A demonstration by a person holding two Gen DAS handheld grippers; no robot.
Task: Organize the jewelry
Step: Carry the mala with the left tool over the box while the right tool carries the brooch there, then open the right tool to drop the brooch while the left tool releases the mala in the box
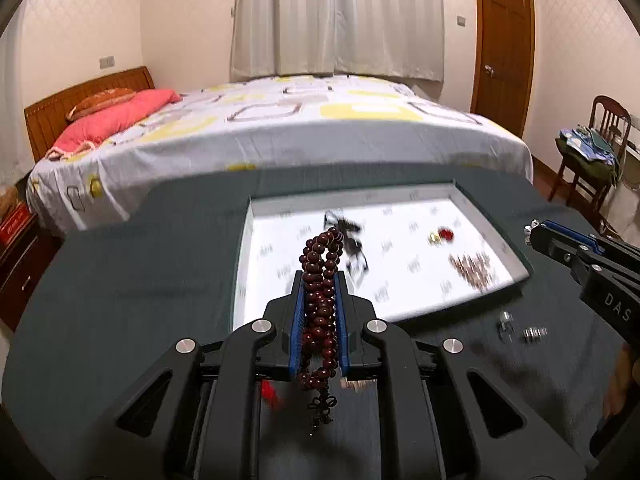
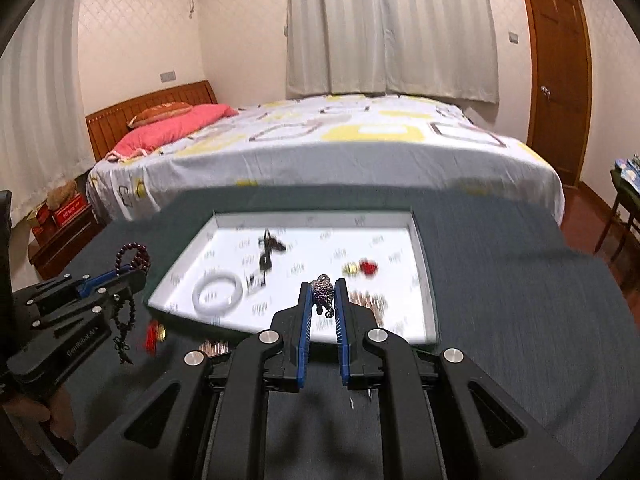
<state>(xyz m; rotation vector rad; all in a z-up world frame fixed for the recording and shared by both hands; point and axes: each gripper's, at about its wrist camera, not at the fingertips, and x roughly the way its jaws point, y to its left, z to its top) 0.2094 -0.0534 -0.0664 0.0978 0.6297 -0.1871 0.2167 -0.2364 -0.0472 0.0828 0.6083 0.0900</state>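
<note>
My left gripper [image 1: 320, 276] is shut on a dark red bead bracelet [image 1: 320, 304] whose loops and black knotted tassel hang below the jaws above the grey table. In the right wrist view the same gripper [image 2: 120, 272] and bead bracelet [image 2: 134, 258] appear at the left. My right gripper [image 2: 323, 284] is shut on a small sparkly silver jewel [image 2: 323, 294], lifted above the near edge of a white tray [image 2: 420, 240]. The tray [image 1: 248, 240] holds a black necklace [image 1: 348, 236], a red and gold piece [image 1: 442, 235], a pinkish beaded piece [image 1: 472, 266] and a white bangle [image 2: 218, 294].
On the grey table lie small silver pieces [image 1: 520, 328] right of the tray, a red tassel with gold charm [image 2: 154, 334] and a copper-coloured chain [image 2: 214, 346] near its front. A bed [image 1: 280, 128] stands behind the table, a chair [image 1: 596, 148] at the right.
</note>
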